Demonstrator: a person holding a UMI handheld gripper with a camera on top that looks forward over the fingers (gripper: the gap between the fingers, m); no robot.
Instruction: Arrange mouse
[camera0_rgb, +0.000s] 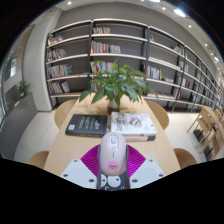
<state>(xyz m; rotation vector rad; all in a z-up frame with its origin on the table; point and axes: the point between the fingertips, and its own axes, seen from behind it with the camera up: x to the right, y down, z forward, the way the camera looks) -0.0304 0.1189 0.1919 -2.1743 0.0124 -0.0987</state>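
- Well, the bookshelves (110, 55) fill the whole far wall, rows of books behind everything else; they play no part here beyond giving a straight line to square things against.
- The counter (70, 145) runs away from the hand-held gripper toward the shelves, with chairs (160, 115) tucked at its sides; there is bare wood on the left, which I'd judge the easiest spot to set something down.
- A leafy plant (118, 82) stands at the counter's far end, well clear of the work.
- Two books lie flat in front of it: a dark book (86, 124) on the left and a pale book (132, 124) just beside it on the right. A neat placement would keep clear of both.
- The mouse (112, 152), pale with a pink stripe, sits between the fingers, pointing along them toward the books.
- The hand-held gripper (112, 178) is drawn in narrow about the mouse; the pads look to touch its sides, so I take it as held.
- To do this well: keep it level, lower until it rests on the wood, aligned with the counter's edge, and only then let go.
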